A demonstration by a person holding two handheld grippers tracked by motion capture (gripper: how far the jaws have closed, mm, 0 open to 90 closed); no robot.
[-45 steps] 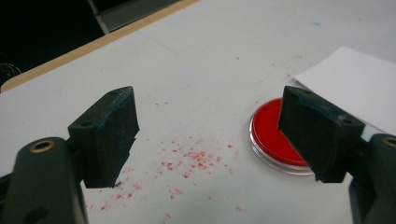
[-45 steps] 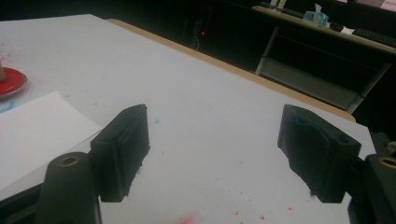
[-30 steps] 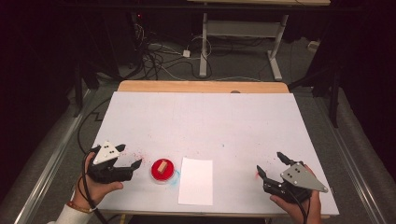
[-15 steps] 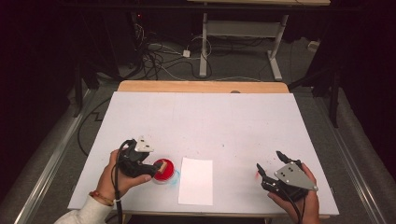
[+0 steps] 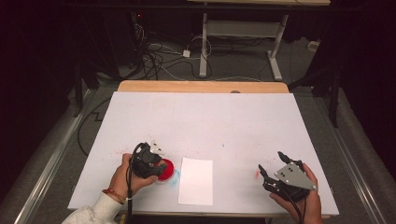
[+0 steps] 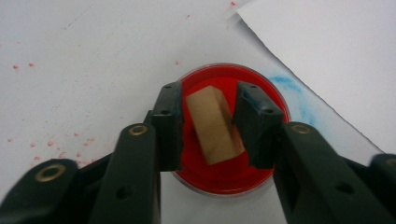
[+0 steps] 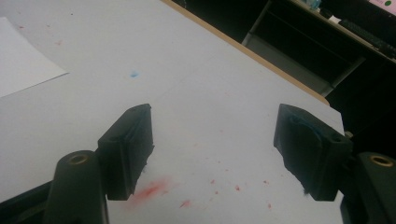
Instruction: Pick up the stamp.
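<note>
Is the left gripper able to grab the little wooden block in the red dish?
Probably yes. The left gripper is right over the red dish, its jaws open on either side of the wooden block, with nothing between them.

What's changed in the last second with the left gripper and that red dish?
The left gripper moved right, over the red dish, its fingers now straddling the wooden block; grip not certain. Right gripper, open, and the paper sheet stayed put.

A lab or recording workroom: a white-covered worktop (image 5: pixel 210 126) with a wooden edge stands under a fixed overhead light, loose cables (image 5: pixel 159 58) tangle on the dark floor at 12 o'clock, beside a metal desk frame (image 5: pixel 238 37).
</note>
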